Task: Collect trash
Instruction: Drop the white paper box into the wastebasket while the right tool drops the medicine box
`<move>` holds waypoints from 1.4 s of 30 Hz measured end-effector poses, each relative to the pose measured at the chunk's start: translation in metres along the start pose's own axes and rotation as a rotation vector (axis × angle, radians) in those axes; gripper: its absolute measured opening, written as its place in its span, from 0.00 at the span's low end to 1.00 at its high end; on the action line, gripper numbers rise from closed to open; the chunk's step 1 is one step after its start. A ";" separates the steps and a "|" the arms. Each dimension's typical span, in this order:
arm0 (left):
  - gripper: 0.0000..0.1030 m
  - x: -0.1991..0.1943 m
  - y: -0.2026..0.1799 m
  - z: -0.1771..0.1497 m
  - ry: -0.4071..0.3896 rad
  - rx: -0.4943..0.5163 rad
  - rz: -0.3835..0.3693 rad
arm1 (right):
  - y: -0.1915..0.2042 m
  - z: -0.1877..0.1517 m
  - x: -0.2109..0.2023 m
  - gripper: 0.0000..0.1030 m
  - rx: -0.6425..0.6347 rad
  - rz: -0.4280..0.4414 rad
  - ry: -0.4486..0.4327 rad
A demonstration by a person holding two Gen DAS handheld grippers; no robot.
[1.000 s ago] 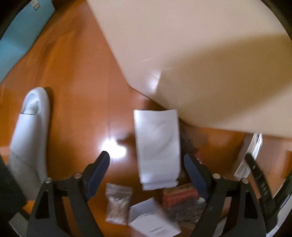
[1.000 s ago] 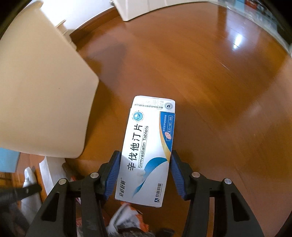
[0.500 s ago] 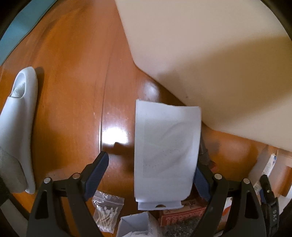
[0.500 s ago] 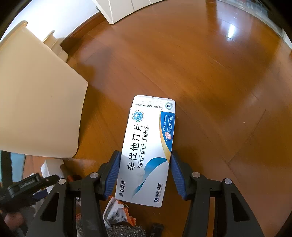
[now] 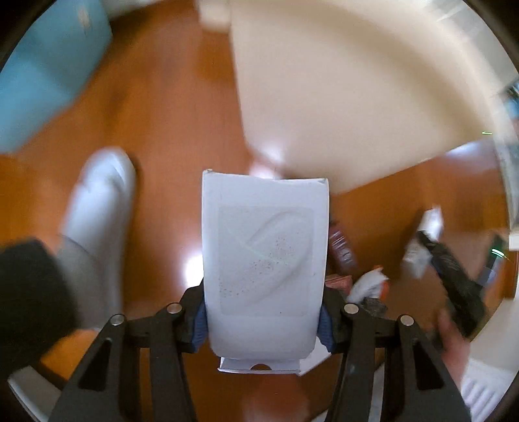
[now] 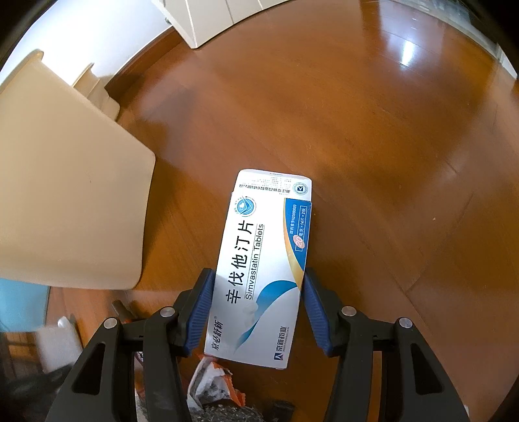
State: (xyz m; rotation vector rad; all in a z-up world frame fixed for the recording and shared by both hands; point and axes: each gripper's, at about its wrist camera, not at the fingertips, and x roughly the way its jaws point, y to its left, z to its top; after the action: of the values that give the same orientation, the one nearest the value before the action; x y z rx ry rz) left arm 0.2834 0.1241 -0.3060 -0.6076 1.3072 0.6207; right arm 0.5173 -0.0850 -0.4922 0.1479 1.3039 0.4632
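My left gripper is shut on a plain white carton and holds it above the wooden floor, in front of the cream trash bin. My right gripper is shut on a white and blue Simvastatin tablet box, also held above the floor; the cream bin stands to its left. Loose trash lies on the floor: a crumpled white and orange wrapper below the right gripper, also seen in the left wrist view, and a dark red packet.
A white slipper on a foot is at the left of the left wrist view, a blue mat at upper left. The other gripper and hand show at right. White furniture stands at the far wall.
My left gripper has closed on the white carton and lifted it, and the view has swung and blurred. The right gripper keeps holding the tablet box and has drifted slightly.
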 end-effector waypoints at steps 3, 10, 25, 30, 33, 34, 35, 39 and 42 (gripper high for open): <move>0.50 -0.078 -0.030 0.024 -0.171 0.141 -0.057 | -0.002 0.002 -0.005 0.55 0.012 0.003 -0.020; 0.50 -0.135 -0.083 0.078 -0.414 0.424 -0.053 | 0.002 -0.001 -0.010 0.55 -0.013 0.003 -0.036; 0.66 -0.045 -0.059 0.152 -0.225 0.283 0.071 | -0.008 -0.002 -0.012 0.55 0.015 -0.008 -0.045; 0.71 -0.076 -0.049 0.134 -0.234 0.337 0.067 | -0.002 0.007 -0.023 0.55 0.010 -0.009 -0.083; 0.71 -0.100 -0.037 0.107 -0.190 0.375 0.073 | 0.011 0.026 -0.058 0.55 -0.045 -0.004 -0.205; 0.71 -0.106 -0.031 0.094 -0.165 0.396 0.074 | 0.015 0.033 -0.070 0.55 -0.055 0.001 -0.242; 0.72 -0.112 -0.026 0.080 -0.144 0.421 0.078 | 0.019 0.041 -0.083 0.55 -0.062 0.012 -0.281; 0.73 -0.116 -0.014 0.043 -0.116 0.509 0.132 | 0.035 0.071 -0.131 0.55 -0.071 0.065 -0.383; 0.74 -0.085 -0.017 0.032 -0.018 0.539 0.108 | 0.065 0.096 -0.165 0.55 -0.118 0.140 -0.413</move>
State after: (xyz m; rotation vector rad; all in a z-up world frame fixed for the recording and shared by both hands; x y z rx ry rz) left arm 0.3042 0.1289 -0.2158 -0.0899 1.4222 0.3343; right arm 0.5617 -0.0799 -0.2958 0.2243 0.8622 0.5928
